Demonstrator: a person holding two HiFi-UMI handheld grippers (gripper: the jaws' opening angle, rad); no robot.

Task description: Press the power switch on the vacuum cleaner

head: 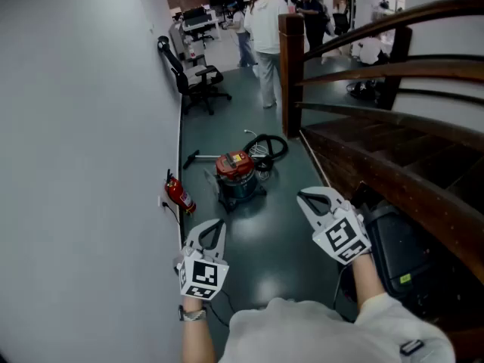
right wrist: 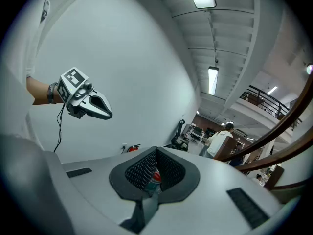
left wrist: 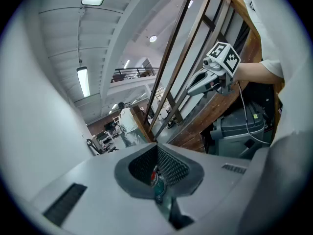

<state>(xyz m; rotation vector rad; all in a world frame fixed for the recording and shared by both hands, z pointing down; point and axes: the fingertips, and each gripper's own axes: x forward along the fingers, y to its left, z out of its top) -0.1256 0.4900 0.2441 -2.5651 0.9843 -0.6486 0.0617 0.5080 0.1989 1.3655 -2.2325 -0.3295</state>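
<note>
Step in hand: approach only, no contact yet.

Location: small drum vacuum cleaner [head: 238,174] with red lid, dark teal body and coiled black hose, on the dark green floor [head: 280,248]. Well ahead of both grippers, near the white wall [head: 83,165], a little past the red fire extinguisher [head: 180,193].

Left gripper [head: 214,224]: jaws closed tip to tip, nothing held. Right gripper [head: 306,197]: likewise closed and empty.

To do it well:
- Close the distance and get low first.
- Keep one pair of jaws closed and use the joined tips as a single blunt finger.
- Come down onto the lid from above and press squarely and briefly, without shoving the drum sideways.
- Stay clear of the hose loop, with the other gripper held off.

Hard to make out:
- Power switch not discernible; lid too small in the head view.
- From both gripper views, only a sliver of red and teal through the gap behind the jaws.
- Far side of the drum hidden.
- Rocker or push button: cannot tell.
</note>
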